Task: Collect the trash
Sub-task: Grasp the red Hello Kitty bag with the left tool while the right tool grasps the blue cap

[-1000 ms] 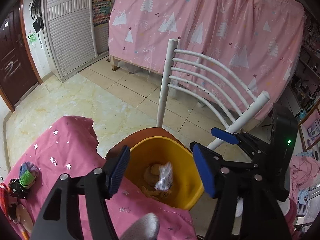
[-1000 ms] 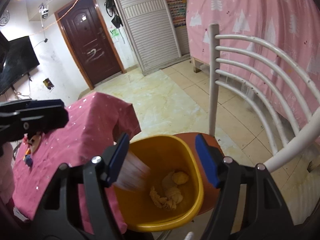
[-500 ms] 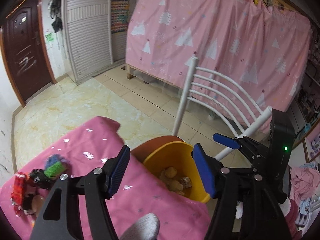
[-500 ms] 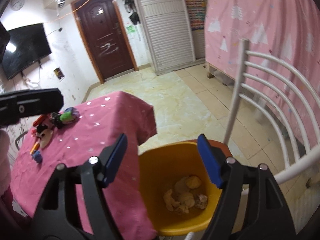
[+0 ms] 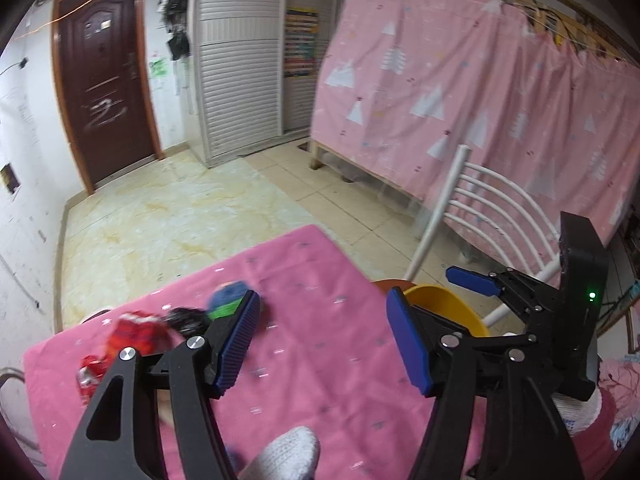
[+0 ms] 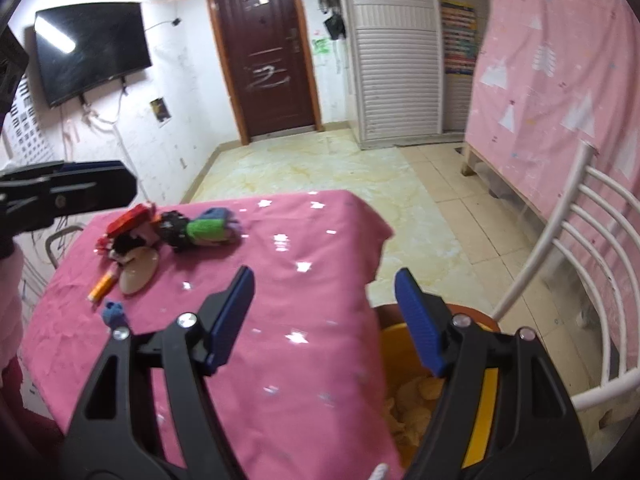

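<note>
Above the pink tablecloth (image 6: 304,292), the right gripper (image 6: 325,316) is hovering with its blue-padded jaws spread wide and nothing between them. The left gripper (image 5: 320,340) is likewise hanging over the same cloth (image 5: 320,320) with its jaws parted and empty; in the right wrist view its black body (image 6: 68,194) is showing at the left edge. The yellow bin (image 6: 484,400) is sitting just past the table's right edge on the seat of the white chair (image 6: 576,248), and crumpled yellowish trash (image 6: 416,396) is lying inside it. In the left wrist view only the bin's rim (image 5: 448,304) is showing, between the two grippers. Toward the far left of the table, a cluster of small items (image 6: 176,232) is lying together, including a red piece, a black piece and a green-and-blue one; an orange tube (image 6: 103,286), a beige oval disc (image 6: 138,274) and a small blue scrap (image 6: 113,312) are lying near it.
</note>
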`<act>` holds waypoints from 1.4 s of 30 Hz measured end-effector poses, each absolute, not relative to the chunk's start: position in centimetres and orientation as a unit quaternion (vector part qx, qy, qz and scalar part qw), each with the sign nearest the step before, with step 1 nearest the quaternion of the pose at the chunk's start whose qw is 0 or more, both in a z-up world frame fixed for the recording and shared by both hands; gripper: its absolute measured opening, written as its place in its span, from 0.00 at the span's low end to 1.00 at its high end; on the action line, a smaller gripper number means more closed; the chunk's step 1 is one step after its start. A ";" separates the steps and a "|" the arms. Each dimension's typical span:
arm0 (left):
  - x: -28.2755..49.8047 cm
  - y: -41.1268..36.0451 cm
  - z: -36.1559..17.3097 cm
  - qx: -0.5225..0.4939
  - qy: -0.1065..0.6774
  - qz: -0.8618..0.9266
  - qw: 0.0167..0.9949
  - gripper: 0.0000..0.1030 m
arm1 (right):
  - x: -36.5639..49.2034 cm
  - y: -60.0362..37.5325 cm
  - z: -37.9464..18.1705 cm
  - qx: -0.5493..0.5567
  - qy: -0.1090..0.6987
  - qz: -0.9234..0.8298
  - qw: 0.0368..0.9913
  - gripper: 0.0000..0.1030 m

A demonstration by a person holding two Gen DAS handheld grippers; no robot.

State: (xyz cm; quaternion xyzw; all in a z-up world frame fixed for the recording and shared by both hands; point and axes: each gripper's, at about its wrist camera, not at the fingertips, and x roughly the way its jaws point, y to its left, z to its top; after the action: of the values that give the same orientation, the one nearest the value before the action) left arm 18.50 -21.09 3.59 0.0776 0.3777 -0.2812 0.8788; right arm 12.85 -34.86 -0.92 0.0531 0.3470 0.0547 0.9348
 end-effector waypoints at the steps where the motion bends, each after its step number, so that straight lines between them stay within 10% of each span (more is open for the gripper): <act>1: 18.8 -20.0 3.6 0.076 0.378 -0.274 0.881 0.56 | 13.1 -34.1 -0.8 0.050 0.348 0.061 0.934 0.68; 22: 25.3 0.5 -1.6 0.015 0.429 -0.126 0.894 0.59 | 13.9 -17.7 -2.7 -0.001 0.399 0.224 0.889 0.68; 42: 30.5 2.6 -8.6 0.022 0.487 -0.112 0.866 0.59 | 14.1 -13.1 -5.5 -0.049 0.444 0.239 0.862 0.58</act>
State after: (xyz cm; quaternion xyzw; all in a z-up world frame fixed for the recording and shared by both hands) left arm 30.47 2.62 -8.55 0.0220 0.4866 -0.1122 0.8661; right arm 14.08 -13.06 -5.51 -0.0491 0.4445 0.2386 0.8620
